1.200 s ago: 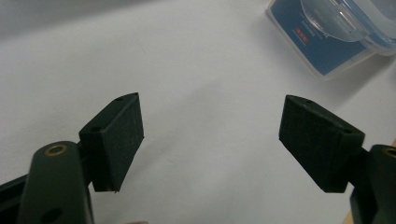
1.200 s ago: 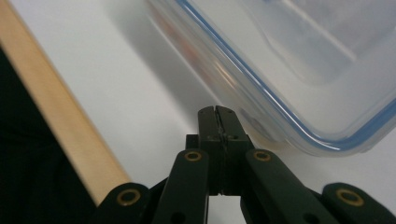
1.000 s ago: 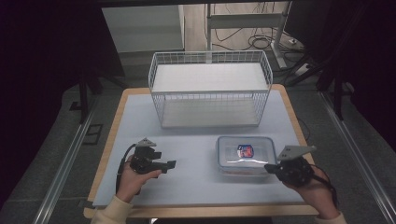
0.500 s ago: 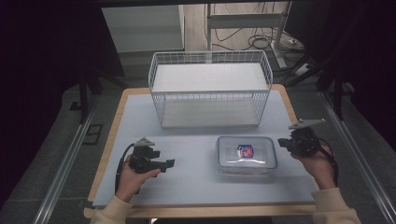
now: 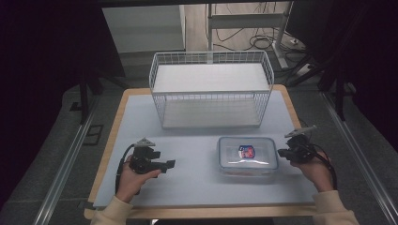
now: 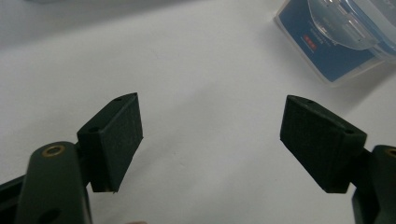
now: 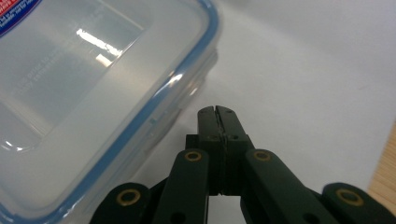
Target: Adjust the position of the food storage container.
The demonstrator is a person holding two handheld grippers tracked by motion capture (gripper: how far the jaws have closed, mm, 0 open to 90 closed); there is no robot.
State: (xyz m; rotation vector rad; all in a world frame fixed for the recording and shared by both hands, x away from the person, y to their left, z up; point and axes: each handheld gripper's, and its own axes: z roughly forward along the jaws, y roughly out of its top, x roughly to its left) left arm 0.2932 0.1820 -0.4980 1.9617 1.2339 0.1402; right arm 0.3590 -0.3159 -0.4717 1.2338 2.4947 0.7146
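A clear plastic food container (image 5: pixel 247 155) with a blue-rimmed lid and a red and blue label lies flat on the table's right half. Its lid (image 7: pixel 84 84) takes up the left of the right gripper view, and a corner of the container (image 6: pixel 341 37) shows at the top right of the left gripper view. My right gripper (image 5: pixel 281 153) is shut with nothing in it, its tips (image 7: pixel 217 112) just beside the container's right side. My left gripper (image 5: pixel 171 164) rests on the left of the table, pointing right, jaws wide apart over bare table (image 6: pixel 210 126).
A white wire basket (image 5: pixel 211 89) stands at the back middle of the pale blue table mat (image 5: pixel 197 187). The table's wooden edge (image 5: pixel 109 154) borders the mat, with dark floor and metal rails on both sides.
My right hand has moved from the container's front right corner out and back, then down beside its right end. The left hand has kept still.
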